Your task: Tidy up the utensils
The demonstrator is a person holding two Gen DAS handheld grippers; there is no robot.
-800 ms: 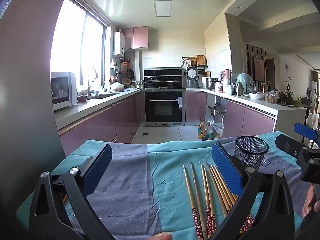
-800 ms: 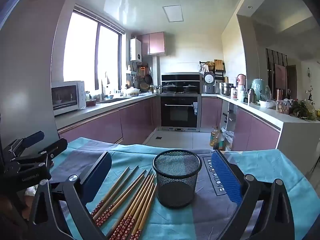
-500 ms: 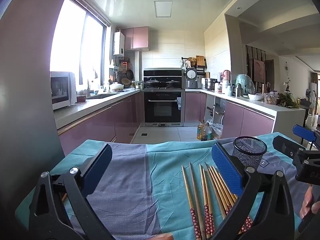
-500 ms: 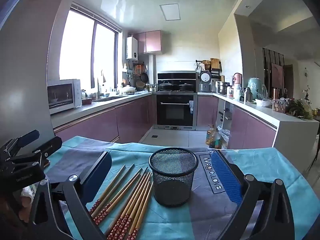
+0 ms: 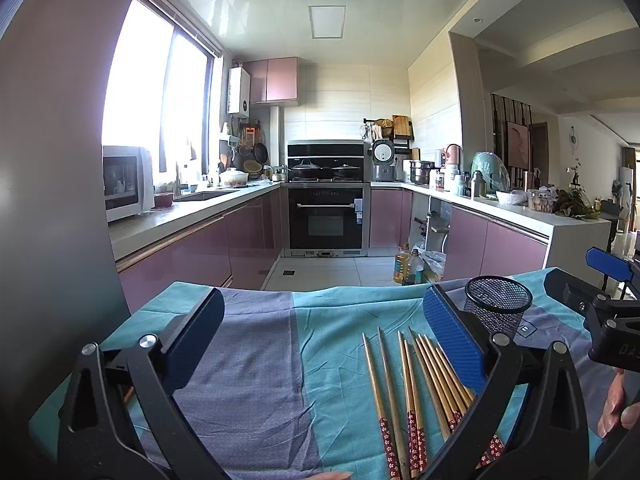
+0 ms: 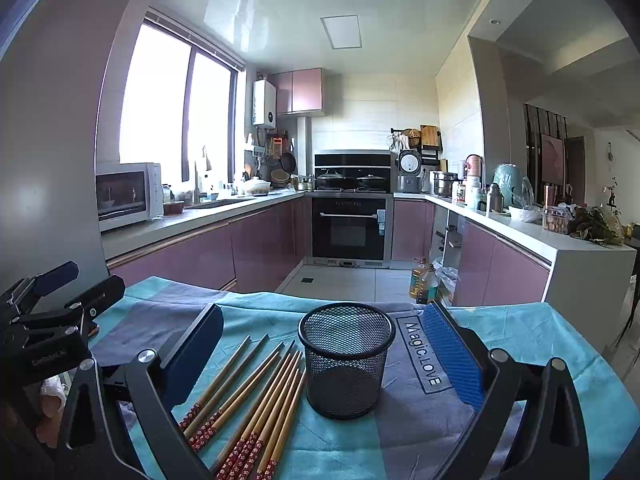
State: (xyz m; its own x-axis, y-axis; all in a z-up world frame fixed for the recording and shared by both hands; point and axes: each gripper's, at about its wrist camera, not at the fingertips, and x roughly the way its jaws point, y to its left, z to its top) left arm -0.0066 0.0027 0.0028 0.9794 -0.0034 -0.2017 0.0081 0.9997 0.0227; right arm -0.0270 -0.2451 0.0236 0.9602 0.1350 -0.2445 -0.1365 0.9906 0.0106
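A kitchen desk (image 6: 520, 332): chopsticks (image 6: 256, 392) lie loose beside the empty mesh holder (image 6: 345, 356) (none sorted yet); left gripper (image 5: 320, 344) and right gripper (image 6: 324, 352) gape, holding nothing.

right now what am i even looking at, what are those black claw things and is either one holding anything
No robot here: a person holds a two-finger gripper in each hand, and each carries a wide-angle camera looking out along its fingers. So each picture comes from one gripper.

The left gripper frames one picture; the right gripper frames the other. Both are open and hold nothing.

Ahead is a table under a teal and grey cloth. On it lie loose chopsticks with red patterned ends, side by side, next to an upright black mesh cup, which looks empty. A kitchen lies behind.
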